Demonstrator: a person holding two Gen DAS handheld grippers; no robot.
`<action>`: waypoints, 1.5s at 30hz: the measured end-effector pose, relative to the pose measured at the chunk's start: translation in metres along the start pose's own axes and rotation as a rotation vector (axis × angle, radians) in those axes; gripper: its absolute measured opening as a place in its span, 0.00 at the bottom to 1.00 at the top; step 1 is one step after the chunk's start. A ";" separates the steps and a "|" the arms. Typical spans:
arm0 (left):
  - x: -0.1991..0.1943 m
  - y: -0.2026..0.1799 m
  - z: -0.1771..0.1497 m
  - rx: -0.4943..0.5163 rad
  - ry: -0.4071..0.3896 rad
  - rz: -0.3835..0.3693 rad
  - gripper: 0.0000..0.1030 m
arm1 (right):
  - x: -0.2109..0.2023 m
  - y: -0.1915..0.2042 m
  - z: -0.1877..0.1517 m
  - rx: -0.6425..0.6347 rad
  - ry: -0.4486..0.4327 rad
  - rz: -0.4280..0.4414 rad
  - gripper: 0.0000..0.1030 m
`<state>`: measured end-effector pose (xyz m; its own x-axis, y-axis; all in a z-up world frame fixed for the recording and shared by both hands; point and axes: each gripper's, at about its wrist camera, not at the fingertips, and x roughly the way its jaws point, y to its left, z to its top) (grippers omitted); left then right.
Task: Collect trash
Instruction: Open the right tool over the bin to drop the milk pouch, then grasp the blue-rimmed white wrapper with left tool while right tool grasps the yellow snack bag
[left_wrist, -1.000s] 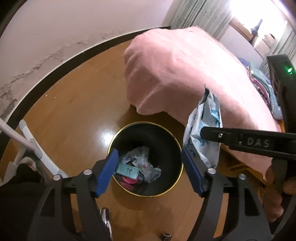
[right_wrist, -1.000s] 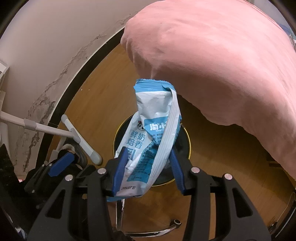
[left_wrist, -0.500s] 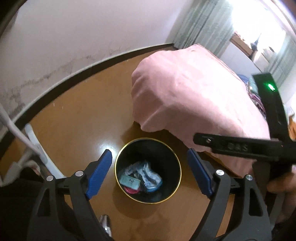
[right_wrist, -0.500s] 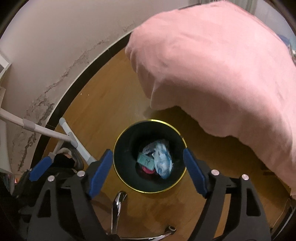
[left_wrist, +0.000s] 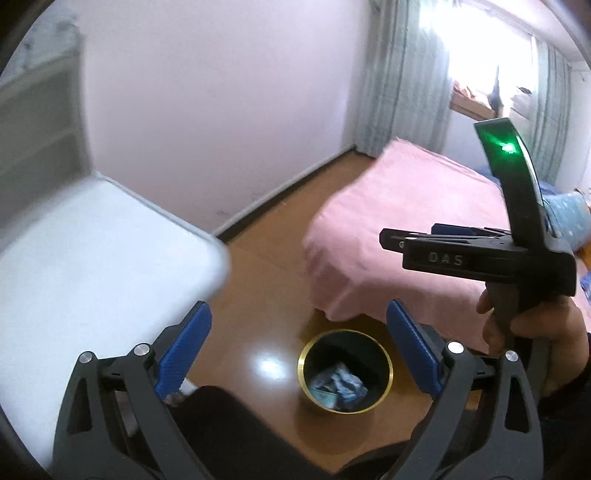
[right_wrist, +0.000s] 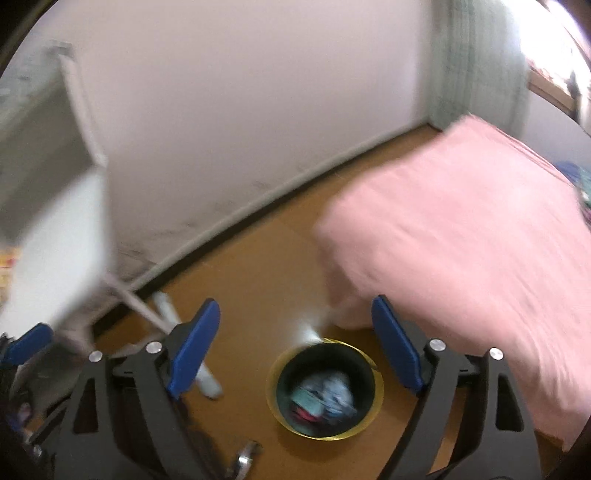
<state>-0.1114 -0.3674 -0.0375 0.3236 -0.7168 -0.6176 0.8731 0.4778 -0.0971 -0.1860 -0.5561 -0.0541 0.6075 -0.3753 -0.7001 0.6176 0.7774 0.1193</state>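
A black bin with a gold rim (left_wrist: 384, 354) (right_wrist: 275, 373) stands on the wooden floor beside the bed. Crumpled wrappers, among them a blue and white packet (left_wrist: 338, 384) (right_wrist: 325, 393), lie inside it. My left gripper (left_wrist: 299, 354) is open and empty, high above the bin. My right gripper (right_wrist: 295, 349) is open and empty, also high above the bin. The right gripper also shows in the left wrist view (left_wrist: 413, 242), held by a hand at the right.
A bed with a pink cover (left_wrist: 406, 229) (right_wrist: 461, 229) fills the right. A white table (left_wrist: 81, 266) (right_wrist: 55, 243) stands at the left, its legs (right_wrist: 147, 314) near the wall. Curtains and a bright window (left_wrist: 480, 48) are at the back.
The right gripper opened and the blue and white packet dropped into the bin. Both grippers have since risen and tilted up, so the bin looks smaller and the table has come into view.
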 end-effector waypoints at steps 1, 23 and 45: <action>-0.017 0.011 0.003 -0.010 -0.008 0.015 0.90 | -0.007 0.013 0.004 -0.012 -0.012 0.041 0.80; -0.252 0.343 -0.090 -0.469 -0.036 0.570 0.92 | 0.048 0.420 0.022 -0.468 0.243 0.649 0.75; -0.109 0.402 -0.011 -0.032 0.121 0.466 0.92 | 0.131 0.489 0.024 -0.521 0.416 0.727 0.12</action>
<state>0.2000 -0.0911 -0.0179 0.6313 -0.3593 -0.6873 0.6330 0.7508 0.1889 0.2074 -0.2369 -0.0708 0.4661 0.4123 -0.7828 -0.1949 0.9109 0.3637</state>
